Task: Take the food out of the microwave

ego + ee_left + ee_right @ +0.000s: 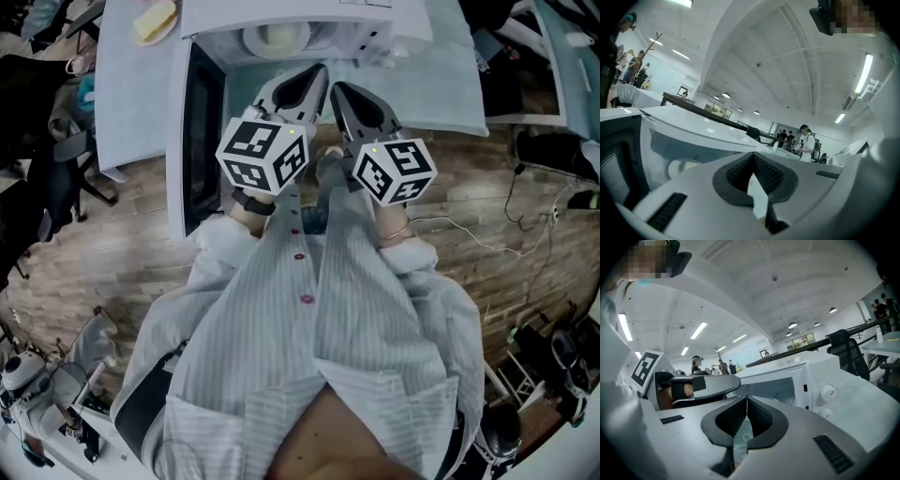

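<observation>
My L gripper point(752, 158) is closed all the way, pads meeting w/ nothing in them. R gripper point(746, 401) is the same, shut tight and empty. In the head view both sit side by side, tips aimed into the mouth of the microwave point(394, 19), about at its front edge as far as I can tell and touching nothing. The door point(201, 131) is already swung wide to the left, so the opening step is done. The food is inside the cavity: a white dish point(276, 37) on the oven floor, toward the left side, also visible past the jaws in the left gripper view. Can't make out what's on it. So nothing's picked up yet. Left to do, imo: open at least one gripper, reach in, get a hold on the dish rim, draw it out level and set it on the table point(131, 103). There's a separate plate point(155, 21) w/ smth yellow out on the table left of the oven, prob not my target. I'd put us near the start: access is sorted, the retrieval itself isn't begun.
</observation>
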Motion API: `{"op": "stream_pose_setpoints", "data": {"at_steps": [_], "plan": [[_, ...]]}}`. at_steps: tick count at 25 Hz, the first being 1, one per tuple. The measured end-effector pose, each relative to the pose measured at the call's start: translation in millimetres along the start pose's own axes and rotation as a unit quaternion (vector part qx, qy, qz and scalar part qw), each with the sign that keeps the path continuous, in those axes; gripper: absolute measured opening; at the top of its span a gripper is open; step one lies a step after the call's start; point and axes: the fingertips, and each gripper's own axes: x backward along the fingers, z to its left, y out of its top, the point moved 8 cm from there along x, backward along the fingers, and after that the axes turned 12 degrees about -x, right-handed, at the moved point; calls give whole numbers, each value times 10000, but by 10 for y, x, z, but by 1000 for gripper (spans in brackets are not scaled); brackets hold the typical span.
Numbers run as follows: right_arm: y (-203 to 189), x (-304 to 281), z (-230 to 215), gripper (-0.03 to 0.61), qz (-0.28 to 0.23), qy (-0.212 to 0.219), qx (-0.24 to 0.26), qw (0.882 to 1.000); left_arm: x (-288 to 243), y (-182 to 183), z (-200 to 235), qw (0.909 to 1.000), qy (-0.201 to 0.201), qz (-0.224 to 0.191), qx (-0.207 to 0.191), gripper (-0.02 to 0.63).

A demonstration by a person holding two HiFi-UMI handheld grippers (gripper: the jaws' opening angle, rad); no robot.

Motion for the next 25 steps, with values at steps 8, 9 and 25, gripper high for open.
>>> {"op": "stream_pose_setpoints", "data": {"at_steps": [8,9,25], "plan": [[364,-373,-371,32,390,623,93,9973,-384,122,159,9971,750,-66,106,8],[397,-401,-402,32,435,698,104,9966,-414,127,166,9964,835,-59,123,8],[511,-634,-715,32,1266,1732,262,9764,-545,82,130,9764,2116,-64,429,8]]}}
